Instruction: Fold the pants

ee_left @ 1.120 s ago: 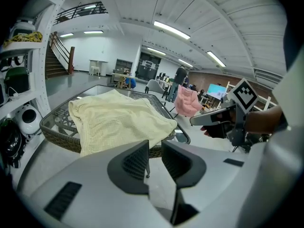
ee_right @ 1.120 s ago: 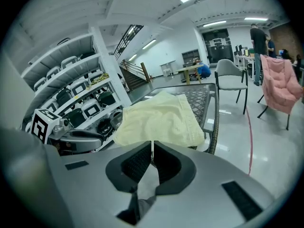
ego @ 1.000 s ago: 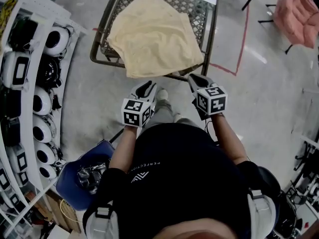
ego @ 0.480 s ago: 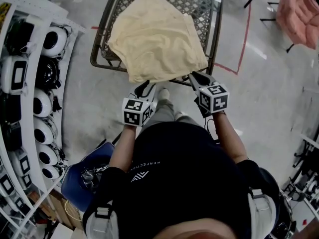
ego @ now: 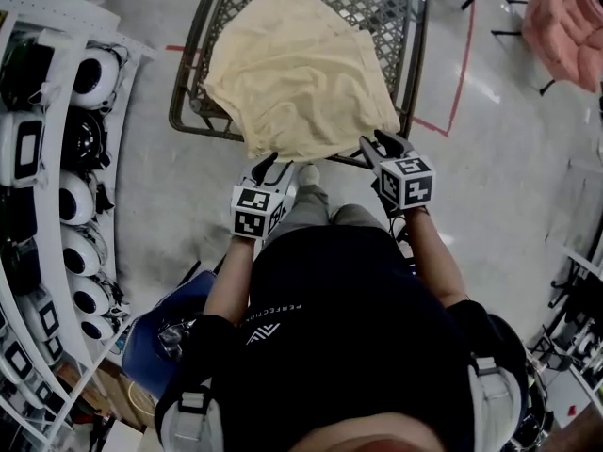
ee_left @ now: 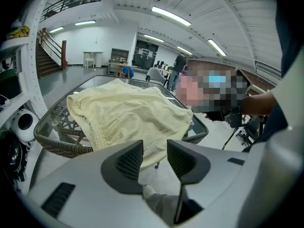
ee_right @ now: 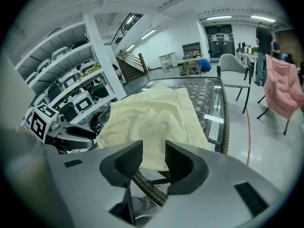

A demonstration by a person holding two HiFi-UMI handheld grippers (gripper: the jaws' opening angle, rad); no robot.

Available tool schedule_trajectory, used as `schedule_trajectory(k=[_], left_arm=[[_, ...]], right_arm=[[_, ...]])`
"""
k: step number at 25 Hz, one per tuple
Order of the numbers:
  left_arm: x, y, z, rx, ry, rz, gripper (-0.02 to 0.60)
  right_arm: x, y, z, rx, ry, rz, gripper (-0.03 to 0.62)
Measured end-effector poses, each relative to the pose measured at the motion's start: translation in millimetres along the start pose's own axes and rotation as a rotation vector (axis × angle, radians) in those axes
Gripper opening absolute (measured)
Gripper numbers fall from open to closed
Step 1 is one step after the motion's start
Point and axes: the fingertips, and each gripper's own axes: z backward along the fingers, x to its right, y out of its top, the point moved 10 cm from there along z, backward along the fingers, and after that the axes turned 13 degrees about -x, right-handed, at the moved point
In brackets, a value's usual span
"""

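The pale yellow pants (ego: 297, 69) lie folded on the wicker-framed glass table (ego: 193, 73), their near edge hanging over the table's front rim. My left gripper (ego: 264, 170) sits just short of that edge at its left end. Its jaws are opening and nothing is between them (ee_left: 154, 158). My right gripper (ego: 379, 147) stands at the cloth's right near corner over the rim. Its jaws are opening too, with no cloth between the pads (ee_right: 153, 161). The pants (ee_left: 128, 115) fill the middle of the left gripper view, and the pants (ee_right: 152, 118) spread ahead in the right gripper view.
White shelving (ego: 38, 158) with headsets runs along the left. A blue chair (ego: 155, 332) stands behind my left arm. A pink garment (ego: 565, 26) hangs on a chair at the far right. Red tape (ego: 457, 92) marks the floor beside the table.
Both grippers have moved forward and down towards the table's near rim. Both pairs of jaws have parted, and the cloth's near edge now hangs free of them.
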Motion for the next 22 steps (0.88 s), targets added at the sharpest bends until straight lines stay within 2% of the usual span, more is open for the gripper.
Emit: schedule_trajectory(k=[6,12,17,22], left_arm=[[-8.3,-0.9,-7.2,-0.026,0.009,-0.041,0.170],[-4.3,-12.2,-20.3,-0.084,0.045,-0.031,0.228],[1.3,-14.5,-22.4,-0.123,0.129,-0.037,0.255],[2.9,-8.0,-38.8,-0.222,0.122,-0.096,0.298]], right_arm=[[15.8,-4.2,-3.0,-0.021,-0.074,-0.049,0.164],[41.7,-13.0,-7.7,-0.060,-0.139,-0.065,0.196],[56.7,-14.3,-18.5,-0.122,-0.143,-0.087,0.210],[58.5,-8.0,-27.7,-0.139,-0.116,-0.109,0.210]])
